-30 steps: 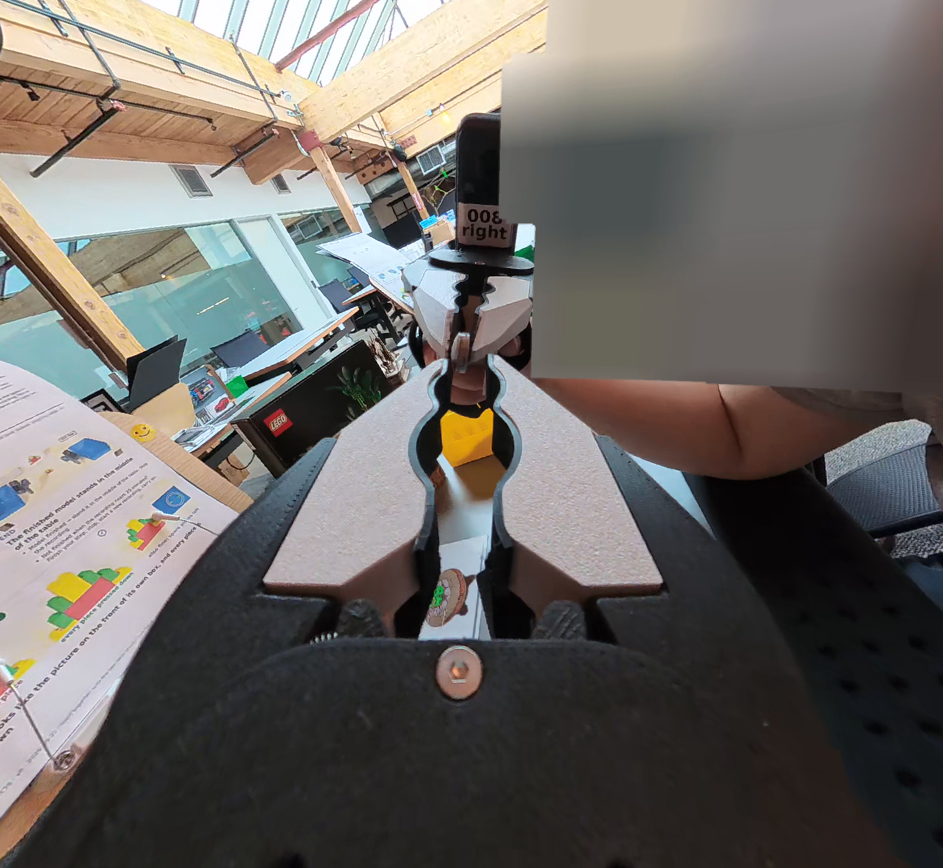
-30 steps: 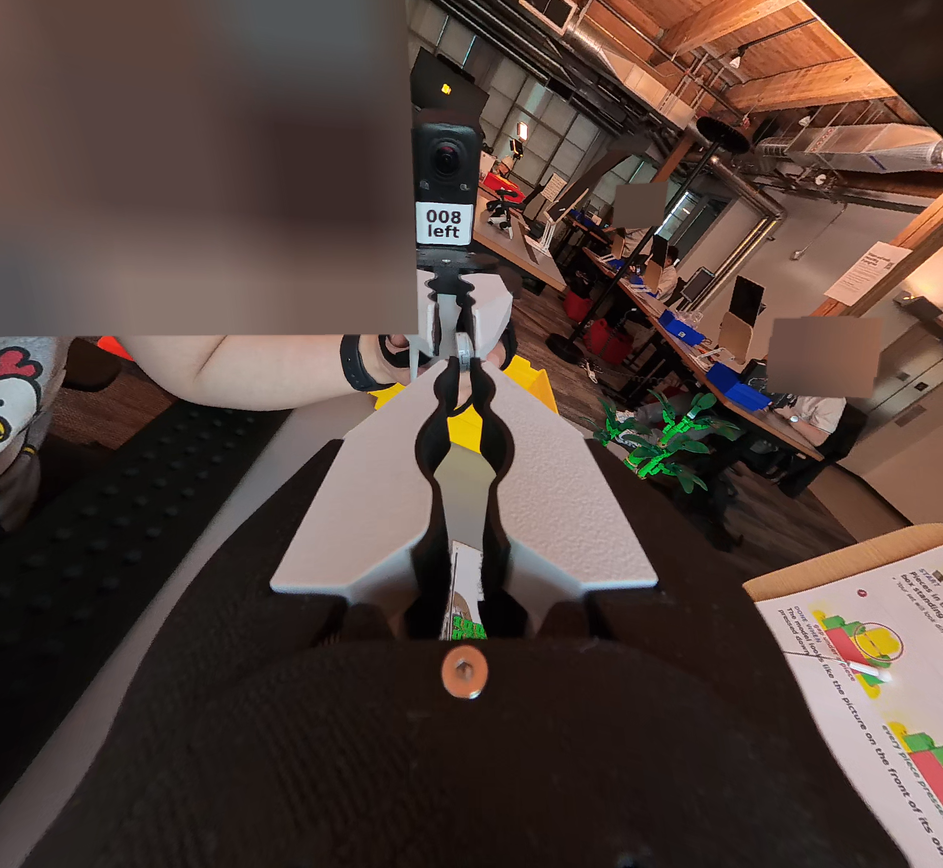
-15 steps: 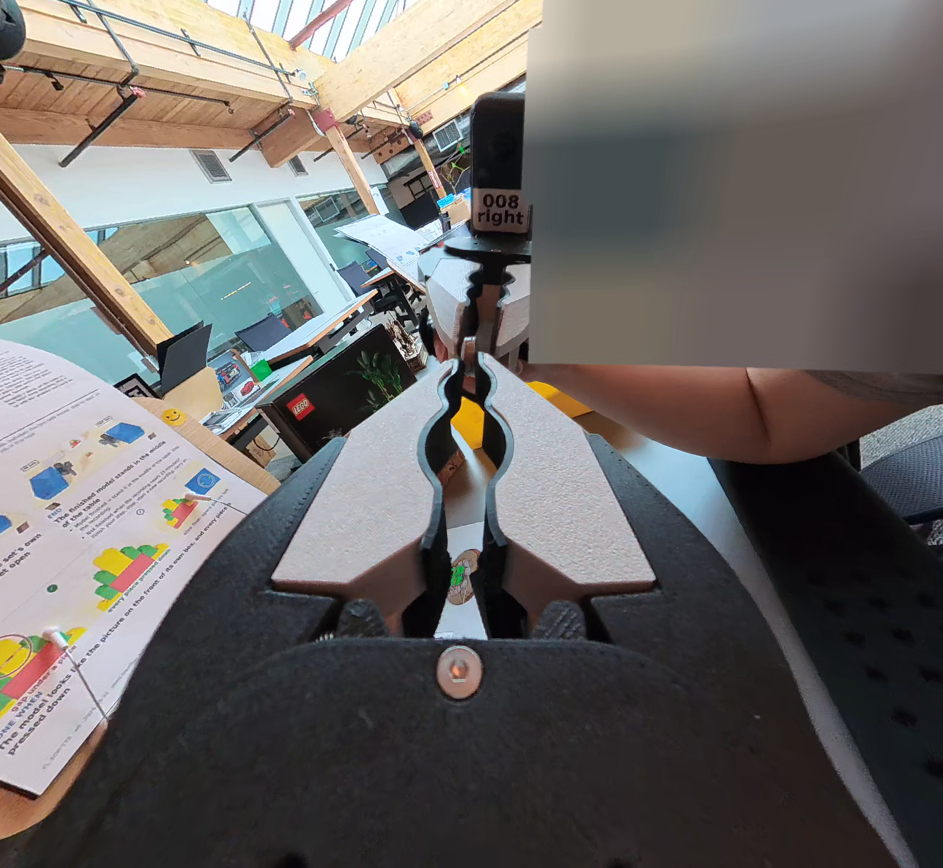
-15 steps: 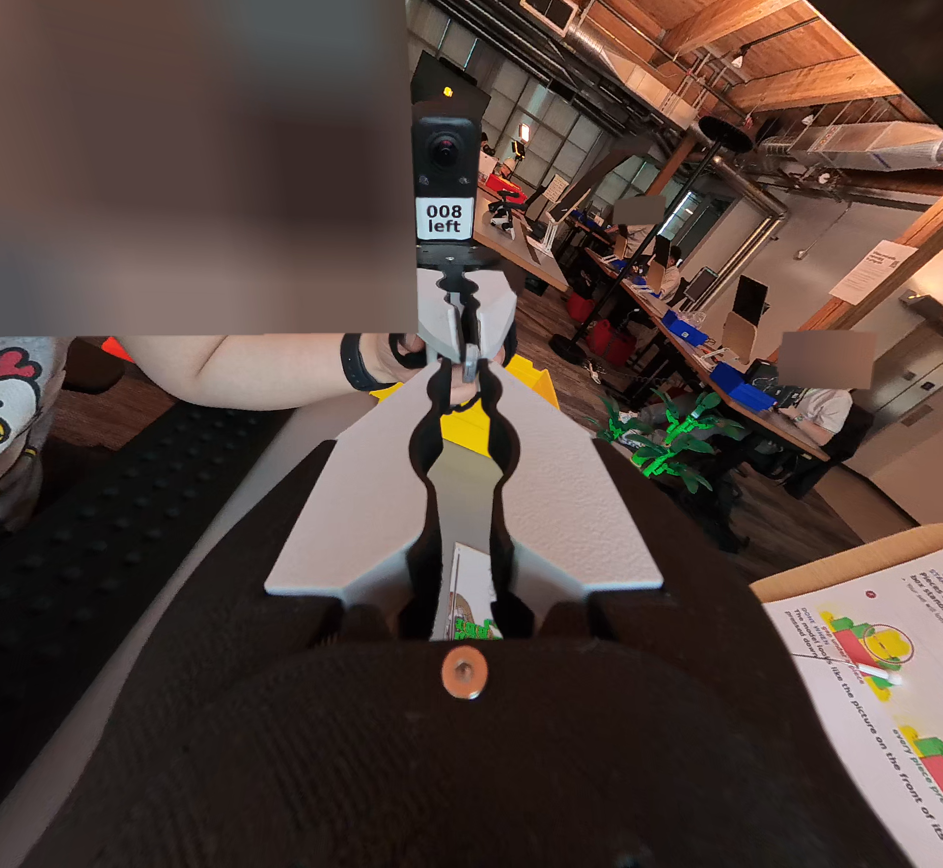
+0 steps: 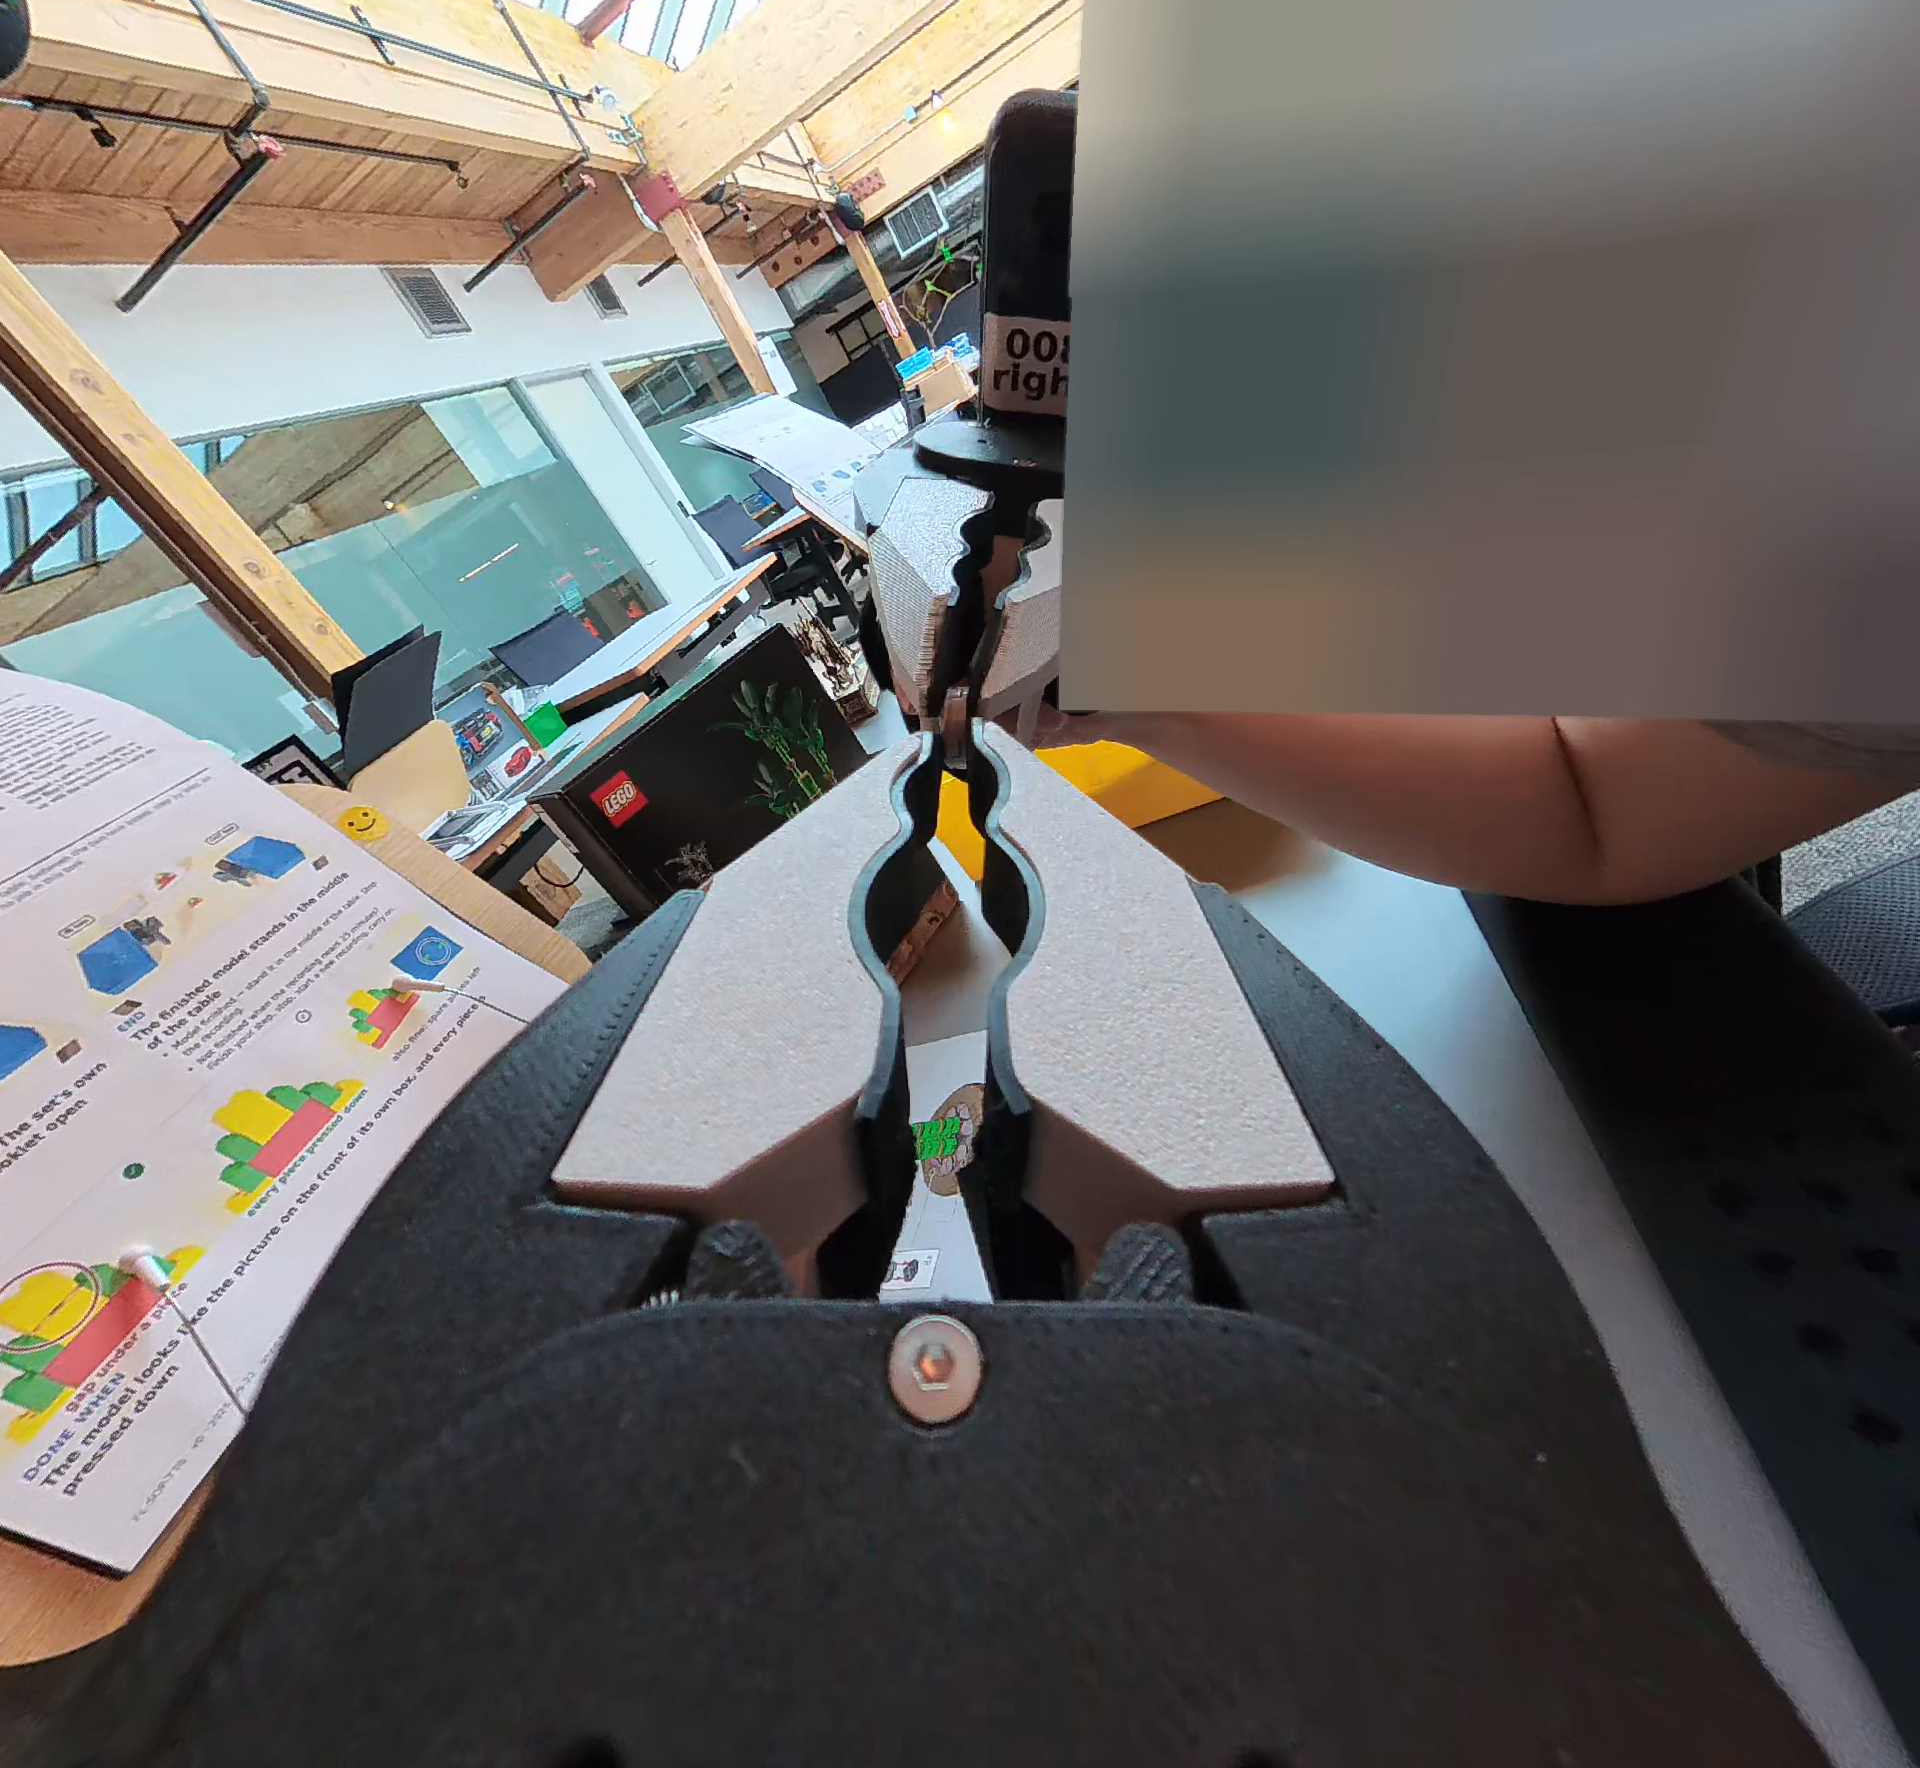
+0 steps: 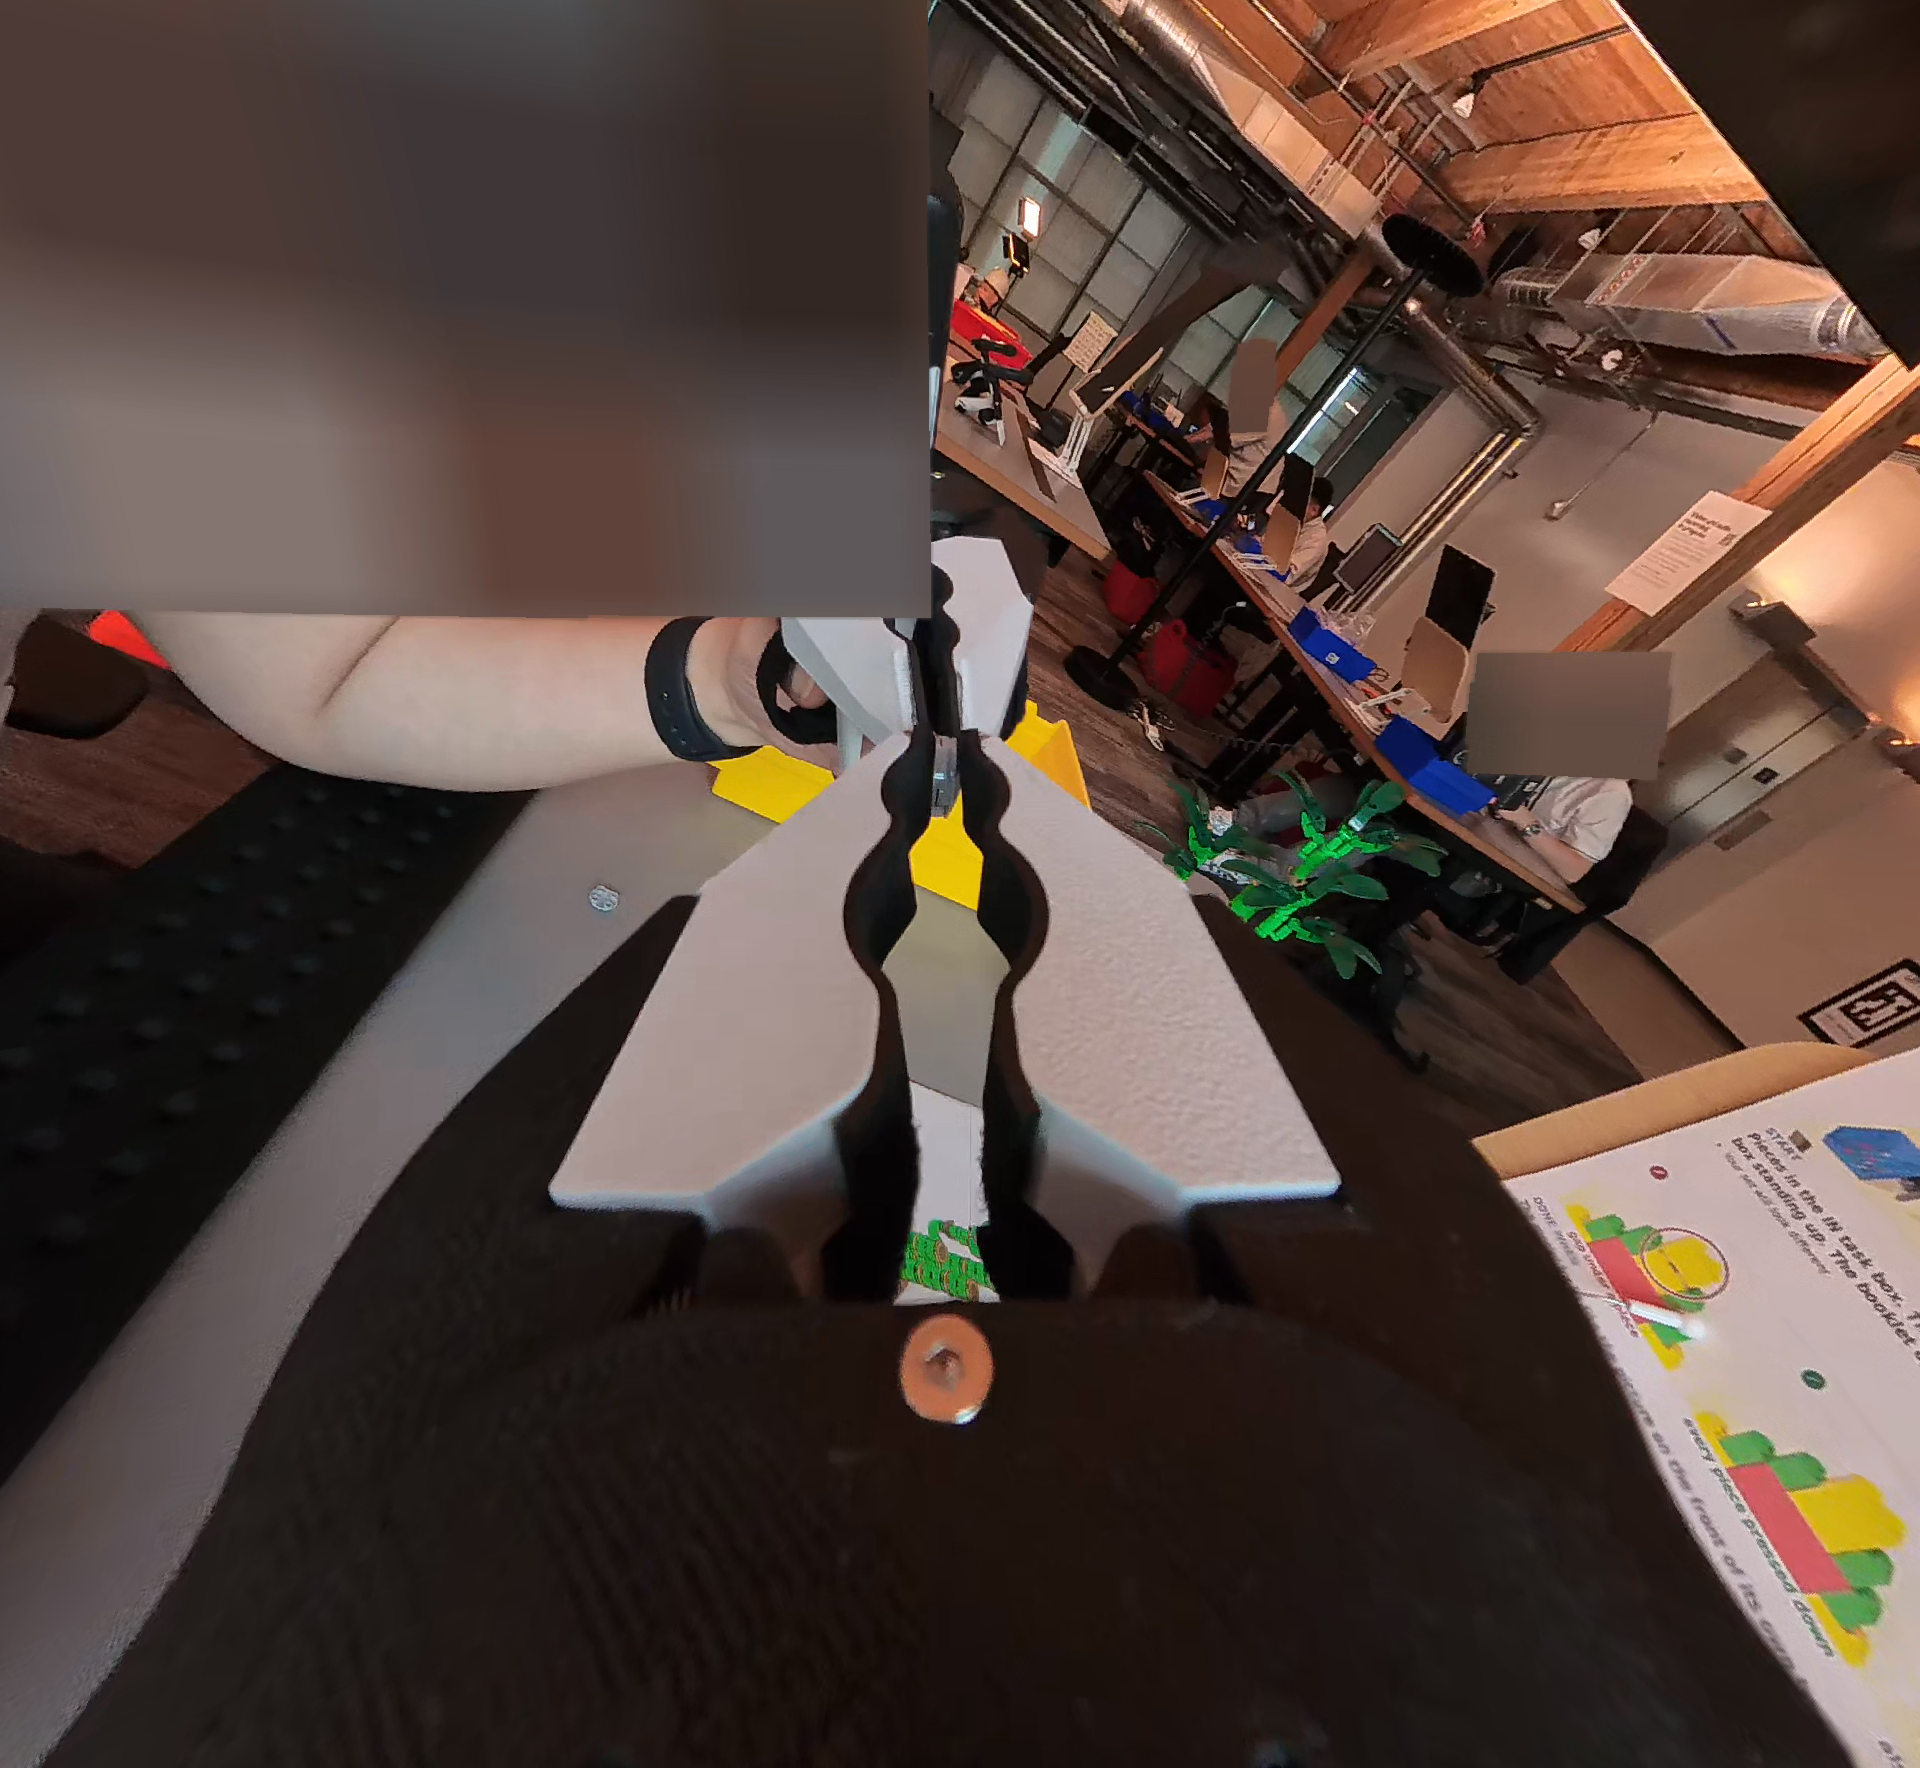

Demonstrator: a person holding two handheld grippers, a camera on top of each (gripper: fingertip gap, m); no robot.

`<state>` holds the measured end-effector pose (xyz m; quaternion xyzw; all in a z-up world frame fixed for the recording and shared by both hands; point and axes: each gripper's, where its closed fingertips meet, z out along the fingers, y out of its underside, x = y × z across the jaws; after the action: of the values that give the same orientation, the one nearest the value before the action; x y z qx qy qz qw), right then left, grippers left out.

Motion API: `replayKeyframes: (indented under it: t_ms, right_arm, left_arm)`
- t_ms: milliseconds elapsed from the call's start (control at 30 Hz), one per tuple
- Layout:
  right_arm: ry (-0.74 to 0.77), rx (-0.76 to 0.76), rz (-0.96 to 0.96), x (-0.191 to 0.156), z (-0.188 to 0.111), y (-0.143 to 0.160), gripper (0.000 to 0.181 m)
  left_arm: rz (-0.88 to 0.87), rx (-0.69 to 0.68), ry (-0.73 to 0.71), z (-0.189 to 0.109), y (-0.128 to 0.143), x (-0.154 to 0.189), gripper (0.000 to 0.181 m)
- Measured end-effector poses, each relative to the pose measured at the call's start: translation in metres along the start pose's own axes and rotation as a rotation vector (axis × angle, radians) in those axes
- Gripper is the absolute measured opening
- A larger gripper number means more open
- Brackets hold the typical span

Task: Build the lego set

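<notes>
Each hand-held gripper (image 5: 957, 747) — black textured body, pale wavy-edged fingers (image 6: 1143, 1022), silver screw (image 6: 943, 1369) — plus a black wristband (image 6: 675, 692).

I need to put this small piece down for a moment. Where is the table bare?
Bare grey table lies between the black studded mat and the right gripper. It is crowded ahead, around the yellow bin where both grippers' tips meet, and toward the instruction sheet.

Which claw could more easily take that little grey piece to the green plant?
Probably right: left gripper and right gripper both pinch the piece, but the plant shows only ahead of the right.
</notes>
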<state>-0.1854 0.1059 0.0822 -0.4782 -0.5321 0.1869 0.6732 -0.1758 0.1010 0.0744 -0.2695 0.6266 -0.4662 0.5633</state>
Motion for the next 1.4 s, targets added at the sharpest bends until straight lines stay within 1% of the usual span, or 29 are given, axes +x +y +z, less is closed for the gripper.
replayKeyframes:
  t_ms: [167, 267, 300, 333, 367, 433, 500, 533, 600, 667, 900, 1033, 1200, 1267, 1367, 1400]
  right_arm:
    - [0.001, -0.008, 0.001, 0.001, 0.000, 0.003, 0.004]
    - [0.002, 0.043, 0.079, 0.006, 0.002, -0.001, 0.005]
    - [0.000, 0.058, 0.118, 0.008, 0.002, -0.002, 0.006]
    - [0.004, 0.059, 0.149, 0.011, 0.002, 0.001, 0.021]
    - [0.009, 0.048, 0.182, 0.015, 0.002, 0.005, 0.028]
    - [0.010, 0.039, 0.243, 0.020, 0.001, 0.011, 0.013]
    - [0.010, 0.089, 0.302, 0.026, 0.000, 0.009, 0.012]
    - [-0.007, 0.107, 0.333, 0.026, 0.000, 0.008, 0.011]
    - [-0.027, 0.106, 0.361, 0.025, 0.000, 0.010, 0.012]
    - [-0.012, 0.087, 0.351, 0.027, 0.002, 0.015, 0.010]
    - [0.008, 0.041, 0.352, 0.030, 0.001, 0.022, 0.006]
    - [0.019, -0.014, 0.359, 0.031, 0.000, 0.028, 0.005]
    - [0.024, -0.040, 0.337, 0.030, 0.000, 0.028, 0.005]
    - [0.002, -0.058, 0.368, 0.028, 0.000, 0.033, 0.005]
    - [0.016, -0.107, 0.290, 0.027, 0.001, 0.046, 0.005]
    - [0.019, -0.145, 0.285, 0.027, 0.001, 0.054, 0.005]
  left_arm:
    - [0.001, -0.014, -0.005, 0.000, 0.002, -0.001, 0.002]
    - [-0.039, 0.013, -0.016, -0.001, -0.001, -0.006, 0.002]
    - [-0.076, 0.025, -0.013, -0.001, -0.002, -0.007, 0.002]
    - [-0.126, 0.037, -0.023, -0.001, -0.003, -0.012, 0.002]
    - [-0.186, 0.059, -0.033, -0.002, -0.005, -0.018, 0.002]
    - [-0.328, 0.123, -0.005, -0.002, -0.009, -0.023, 0.003]
    - [-0.450, 0.173, 0.029, -0.003, -0.009, -0.028, 0.003]
    - [-0.481, 0.184, 0.047, -0.002, -0.008, -0.028, 0.003]
    - [-0.479, 0.164, 0.036, 0.001, -0.001, -0.030, 0.003]
    - [-0.455, 0.140, 0.014, 0.004, 0.003, -0.030, 0.003]
    - [-0.463, 0.140, 0.001, 0.005, 0.008, -0.033, 0.003]
    - [-0.439, 0.112, -0.023, 0.006, 0.013, -0.035, 0.003]
    - [-0.424, 0.092, -0.021, 0.007, 0.014, -0.033, 0.003]
    - [-0.411, 0.064, -0.019, 0.006, 0.018, -0.032, 0.003]
    - [-0.410, -0.014, -0.013, 0.006, 0.031, -0.032, 0.003]
    - [-0.411, -0.039, -0.016, 0.004, 0.035, -0.033, 0.004]
